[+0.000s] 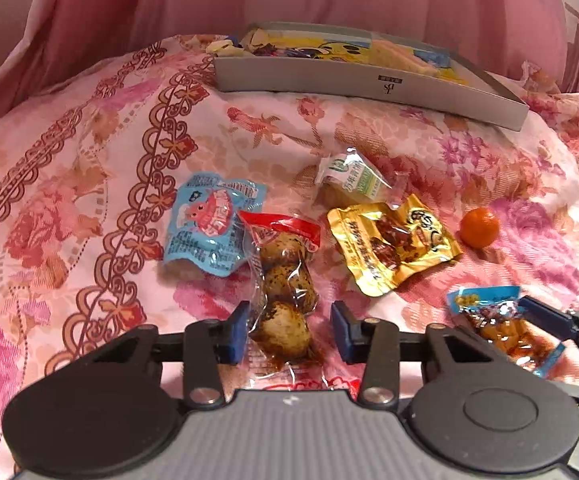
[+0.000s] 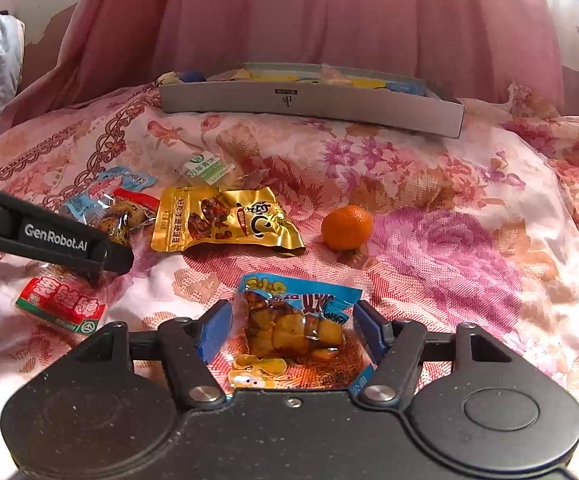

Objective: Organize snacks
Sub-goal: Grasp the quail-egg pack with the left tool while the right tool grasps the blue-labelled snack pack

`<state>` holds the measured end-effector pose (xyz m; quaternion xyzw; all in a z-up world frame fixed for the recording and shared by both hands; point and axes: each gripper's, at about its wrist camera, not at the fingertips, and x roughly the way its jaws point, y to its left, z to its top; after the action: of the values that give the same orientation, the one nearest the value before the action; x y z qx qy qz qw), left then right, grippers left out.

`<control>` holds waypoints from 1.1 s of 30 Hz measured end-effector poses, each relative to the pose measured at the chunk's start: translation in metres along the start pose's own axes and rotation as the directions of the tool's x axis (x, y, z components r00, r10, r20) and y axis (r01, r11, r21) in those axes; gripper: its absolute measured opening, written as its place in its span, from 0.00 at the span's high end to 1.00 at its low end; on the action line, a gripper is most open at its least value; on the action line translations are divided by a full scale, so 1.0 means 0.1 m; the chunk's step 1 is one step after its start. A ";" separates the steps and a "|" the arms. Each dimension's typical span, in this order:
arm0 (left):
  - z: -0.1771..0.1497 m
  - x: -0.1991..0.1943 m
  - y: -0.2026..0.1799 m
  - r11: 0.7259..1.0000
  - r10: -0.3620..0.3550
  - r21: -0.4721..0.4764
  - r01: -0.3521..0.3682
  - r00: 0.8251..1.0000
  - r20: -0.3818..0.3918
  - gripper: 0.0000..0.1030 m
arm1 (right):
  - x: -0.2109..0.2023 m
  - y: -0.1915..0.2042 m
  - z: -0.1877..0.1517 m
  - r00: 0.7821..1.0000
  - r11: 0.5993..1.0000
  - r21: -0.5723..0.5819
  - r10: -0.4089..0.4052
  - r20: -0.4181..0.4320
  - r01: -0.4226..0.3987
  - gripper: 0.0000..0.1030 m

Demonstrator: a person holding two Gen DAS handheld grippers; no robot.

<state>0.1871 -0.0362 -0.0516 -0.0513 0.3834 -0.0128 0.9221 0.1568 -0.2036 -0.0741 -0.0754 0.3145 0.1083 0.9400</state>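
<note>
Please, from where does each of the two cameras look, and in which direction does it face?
Left wrist: sits behind the left tongs, facing forward over the quail-egg packet toward the grey box; the right tongs show at right.
Right wrist: sits behind the right tongs, over the blue packet, facing the same box; the left tongs show at left.
Shared: box, gold packet, orange, floral cloth.

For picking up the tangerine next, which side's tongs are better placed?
Probably right: the tangerine lies just ahead of the right tongs, while the left tongs sit farther over. Both already straddle packets.
</note>
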 end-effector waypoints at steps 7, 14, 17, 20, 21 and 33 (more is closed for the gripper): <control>-0.09 -0.11 -0.06 1.000 -0.030 -0.006 0.030 0.999 -0.017 0.57 | -0.04 -0.10 -0.01 0.997 0.993 0.105 0.049 -0.054 -0.043 0.35; -0.14 -0.18 -0.06 0.999 -0.050 -0.016 0.050 0.999 -0.014 0.58 | -0.21 0.01 -0.06 1.000 0.997 0.075 0.019 -0.023 -0.018 0.42; -0.17 -0.21 -0.06 0.998 -0.055 -0.016 0.055 0.998 -0.002 0.58 | -0.25 -0.02 -0.07 1.000 0.994 0.112 0.017 -0.018 -0.015 0.43; -0.19 -0.25 -0.05 0.999 -0.046 -0.020 0.046 0.999 0.006 0.58 | -0.26 -0.02 -0.06 1.000 0.993 0.118 0.017 -0.007 -0.016 0.43; -0.19 -0.26 -0.06 0.999 -0.039 -0.020 0.039 0.999 0.008 0.58 | -0.27 -0.02 -0.05 1.000 0.993 0.119 0.021 -0.004 -0.020 0.43; -0.16 -0.35 -0.09 0.999 -0.010 -0.032 0.012 0.999 0.047 0.58 | -0.32 0.05 0.00 0.999 0.998 0.063 0.003 0.046 -0.006 0.43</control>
<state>0.1511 -0.0439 -0.0368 -0.0687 0.3617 -0.0105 0.9297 0.1306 -0.2039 -0.0556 -0.0425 0.2963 0.1022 0.9486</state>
